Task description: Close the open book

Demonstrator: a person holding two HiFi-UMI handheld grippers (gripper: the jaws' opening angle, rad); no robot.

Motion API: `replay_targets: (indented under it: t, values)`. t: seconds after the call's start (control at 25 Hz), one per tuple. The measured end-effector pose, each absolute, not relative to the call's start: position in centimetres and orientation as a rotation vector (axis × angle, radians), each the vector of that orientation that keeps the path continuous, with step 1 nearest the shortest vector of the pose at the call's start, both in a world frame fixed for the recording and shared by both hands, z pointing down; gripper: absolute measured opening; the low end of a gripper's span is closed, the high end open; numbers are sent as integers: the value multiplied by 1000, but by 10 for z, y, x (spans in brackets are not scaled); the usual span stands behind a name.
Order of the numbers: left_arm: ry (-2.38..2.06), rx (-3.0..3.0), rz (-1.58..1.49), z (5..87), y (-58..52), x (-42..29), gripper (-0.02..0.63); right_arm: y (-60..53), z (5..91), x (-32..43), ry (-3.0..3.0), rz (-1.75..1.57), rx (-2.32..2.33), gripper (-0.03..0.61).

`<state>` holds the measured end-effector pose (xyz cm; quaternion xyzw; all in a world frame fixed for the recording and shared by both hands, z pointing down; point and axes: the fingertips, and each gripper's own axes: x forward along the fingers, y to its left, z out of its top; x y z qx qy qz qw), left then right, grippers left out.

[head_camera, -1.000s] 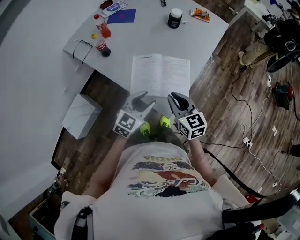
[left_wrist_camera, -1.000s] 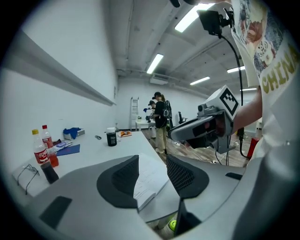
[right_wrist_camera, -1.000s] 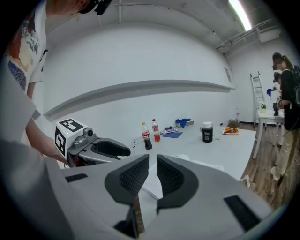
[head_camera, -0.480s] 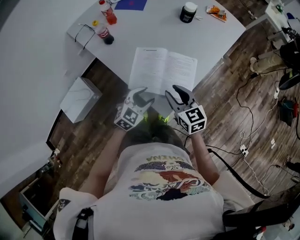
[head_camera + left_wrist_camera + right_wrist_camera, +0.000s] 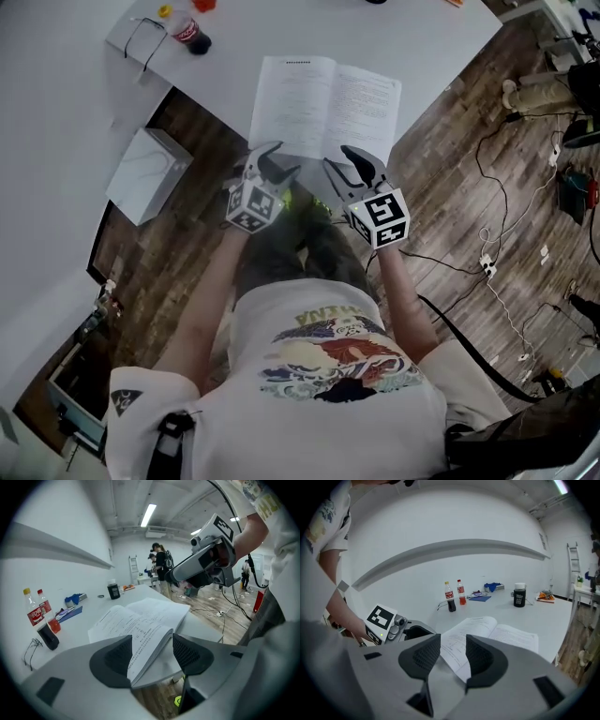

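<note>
Book [image 5: 323, 108] open on tabletop [image 5: 234, 37] — near edge just ahead of left hand-held gripper [image 5: 275, 161] and right hand-held gripper [image 5: 345, 167]; both just opened wide — book edge between jaws, ungripped.

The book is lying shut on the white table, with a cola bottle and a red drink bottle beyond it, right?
No, the book is open, its pages spread, as the head view shows. It does lie on the white table, with the cola bottle and the red drink bottle beyond it.
</note>
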<state>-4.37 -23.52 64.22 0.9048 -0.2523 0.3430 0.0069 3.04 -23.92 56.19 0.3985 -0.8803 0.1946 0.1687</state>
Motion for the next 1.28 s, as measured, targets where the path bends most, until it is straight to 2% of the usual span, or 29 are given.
replay_targets:
  t: [0.48, 1.28]
  values:
    - [-897, 2839, 1344, 692, -253, -58, 245, -236, 603, 23, -2437, 591, 1152, 152]
    - [-1056, 2872, 1303, 687, -260, -61, 245, -230, 607, 19, -2418, 626, 1127, 152]
